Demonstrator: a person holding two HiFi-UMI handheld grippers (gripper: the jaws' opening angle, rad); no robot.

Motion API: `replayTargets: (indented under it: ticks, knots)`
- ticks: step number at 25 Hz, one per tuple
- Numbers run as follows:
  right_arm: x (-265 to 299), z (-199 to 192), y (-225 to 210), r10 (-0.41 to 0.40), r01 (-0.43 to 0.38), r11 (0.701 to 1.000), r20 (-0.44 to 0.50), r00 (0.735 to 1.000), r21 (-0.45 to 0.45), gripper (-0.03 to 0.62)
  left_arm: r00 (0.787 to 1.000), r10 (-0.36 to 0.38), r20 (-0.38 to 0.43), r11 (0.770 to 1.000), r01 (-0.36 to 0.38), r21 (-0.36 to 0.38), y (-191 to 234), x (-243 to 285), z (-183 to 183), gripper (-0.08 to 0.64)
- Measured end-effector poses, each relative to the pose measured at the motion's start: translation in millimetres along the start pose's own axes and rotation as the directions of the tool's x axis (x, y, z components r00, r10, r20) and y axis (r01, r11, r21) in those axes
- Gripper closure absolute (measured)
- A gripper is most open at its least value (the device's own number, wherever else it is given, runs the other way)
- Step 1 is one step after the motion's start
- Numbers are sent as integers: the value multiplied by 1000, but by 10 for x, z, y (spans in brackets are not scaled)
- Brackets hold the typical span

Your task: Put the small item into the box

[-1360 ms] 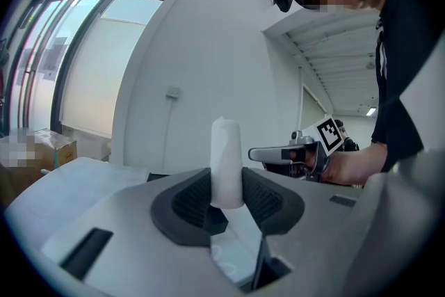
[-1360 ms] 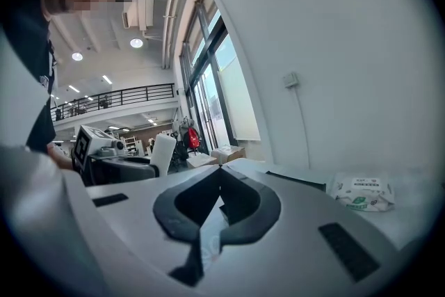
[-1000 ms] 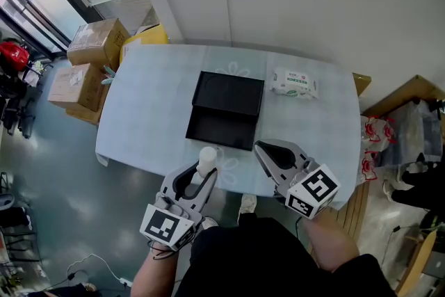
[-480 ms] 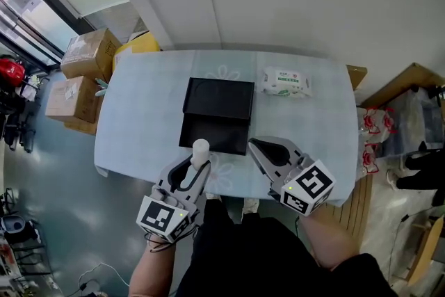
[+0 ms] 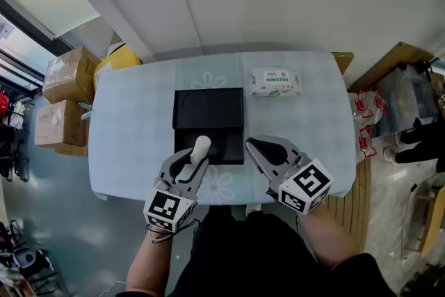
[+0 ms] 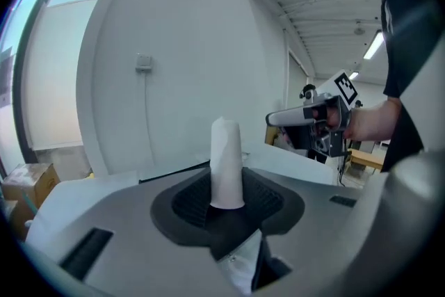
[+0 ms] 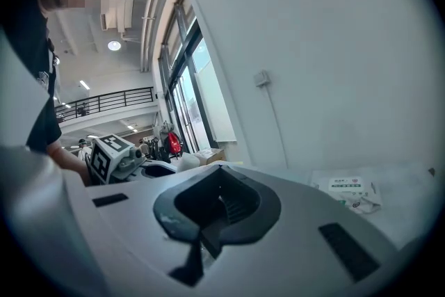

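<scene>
A small white cylinder stands upright between the fingers of my left gripper, which is shut on it; the left gripper view shows this cylinder rising from the dark pads. The gripper holds it over the near edge of the open black box, which lies in the middle of the table with its lid folded back. My right gripper hovers just right of the box's near corner, jaws together and nothing between them. It also shows in the left gripper view as the right gripper pointing left.
A pack of wet wipes lies at the table's far right. The table has a pale blue cloth. Cardboard boxes and a yellow bag sit on the floor at the left; wooden furniture stands at the right.
Both grippers have moved forward towards the box. The left one has carried the white cylinder from the table's near edge to over the box's near side.
</scene>
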State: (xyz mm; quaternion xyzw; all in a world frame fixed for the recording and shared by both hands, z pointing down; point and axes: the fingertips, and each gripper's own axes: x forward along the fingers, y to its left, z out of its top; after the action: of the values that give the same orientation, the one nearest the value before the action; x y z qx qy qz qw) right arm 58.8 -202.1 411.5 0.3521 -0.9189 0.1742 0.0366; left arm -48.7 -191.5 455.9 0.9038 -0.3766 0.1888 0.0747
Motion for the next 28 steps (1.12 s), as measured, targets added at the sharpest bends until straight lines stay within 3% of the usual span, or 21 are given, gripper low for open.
replayTargets:
  ticks: [5, 12, 16, 20, 28]
  knots:
    - [34, -39, -184, -75, 75, 996, -2, 997, 37, 583, 989, -79, -128, 991, 92, 95, 63, 309, -310, 425]
    - [80, -190, -378, -156, 157, 983, -14, 988, 93, 583, 946, -173, -273, 969, 213, 124, 101, 646, -754, 425]
    - [92, -276, -450, -192, 194, 974, -27, 981, 116, 583, 901, -182, -394, 951, 264, 164, 157, 783, -1060, 425]
    - [101, -378, -508, -224, 229, 964, -49, 973, 137, 583, 839, -163, -519, 921, 318, 226, 187, 897, -1343, 425]
    - [71, -502, -624, -274, 281, 944, -60, 960, 172, 583, 760, -191, -621, 877, 416, 239, 125, 1107, -1644, 425]
